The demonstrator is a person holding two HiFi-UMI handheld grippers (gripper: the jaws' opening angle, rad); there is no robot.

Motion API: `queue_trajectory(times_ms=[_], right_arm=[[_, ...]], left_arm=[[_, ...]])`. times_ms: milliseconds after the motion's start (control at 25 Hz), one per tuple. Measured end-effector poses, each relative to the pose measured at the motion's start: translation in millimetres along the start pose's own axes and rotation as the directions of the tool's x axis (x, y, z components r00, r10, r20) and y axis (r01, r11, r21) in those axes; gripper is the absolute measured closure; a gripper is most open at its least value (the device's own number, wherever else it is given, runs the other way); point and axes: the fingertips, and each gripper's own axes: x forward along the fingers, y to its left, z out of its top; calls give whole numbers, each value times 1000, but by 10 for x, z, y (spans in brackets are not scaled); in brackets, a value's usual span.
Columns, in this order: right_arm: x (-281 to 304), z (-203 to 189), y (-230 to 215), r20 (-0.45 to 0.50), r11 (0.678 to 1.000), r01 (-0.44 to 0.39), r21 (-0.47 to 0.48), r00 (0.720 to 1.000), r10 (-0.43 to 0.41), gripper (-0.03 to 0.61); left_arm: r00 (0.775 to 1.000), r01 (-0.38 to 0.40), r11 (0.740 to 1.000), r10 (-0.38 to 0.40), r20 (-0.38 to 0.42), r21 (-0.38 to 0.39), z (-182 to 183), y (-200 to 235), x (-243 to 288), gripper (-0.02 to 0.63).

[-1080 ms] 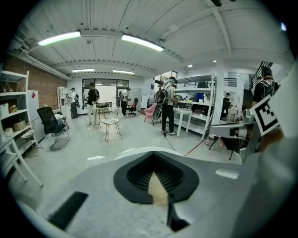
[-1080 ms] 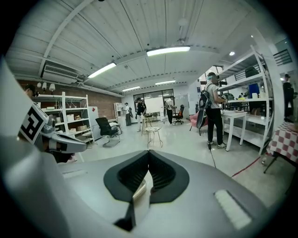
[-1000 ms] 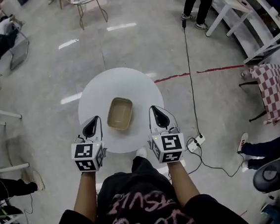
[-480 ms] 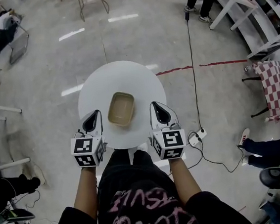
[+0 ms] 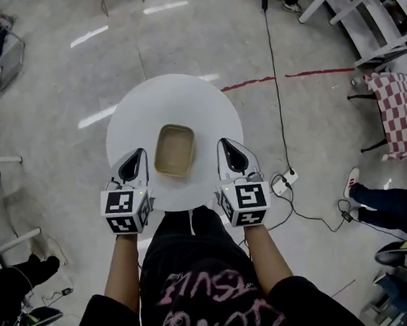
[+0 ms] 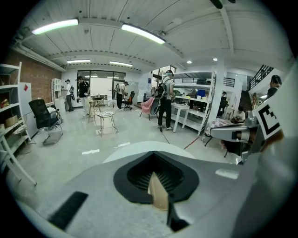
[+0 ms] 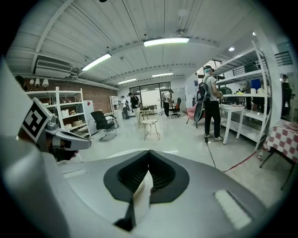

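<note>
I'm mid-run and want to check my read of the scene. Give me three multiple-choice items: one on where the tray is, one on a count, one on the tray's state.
1. Where does the tan tray sit?
A. On the floor by the cable
B. In the middle of the round white table, between the left gripper and the right gripper
C. On the checked cloth

2. How many trays are on that table?
A. One
B. Two
C. Three

3. What state is the tray in?
A. Lidded
B. Heaped full
C. Open and empty

Key:
1. B: the head view shows the tray centred on the table with a gripper at each side.
2. A: no second tray shows on the table.
3. C: the tray's bare inner floor is visible.
</note>
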Motion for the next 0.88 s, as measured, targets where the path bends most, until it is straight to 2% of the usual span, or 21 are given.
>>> queue_trajectory(times_ms=[440,880], right_arm=[[361,-353,106,-77,999,-6,38,997,9,575],[606,-808,-21,-148,996,29,80,989,-17,571]], left_arm=[[997,28,999,-29,-68,-18,-263,225,370,617],[987,74,997,-76,-142,-19,-590,273,766,617]])
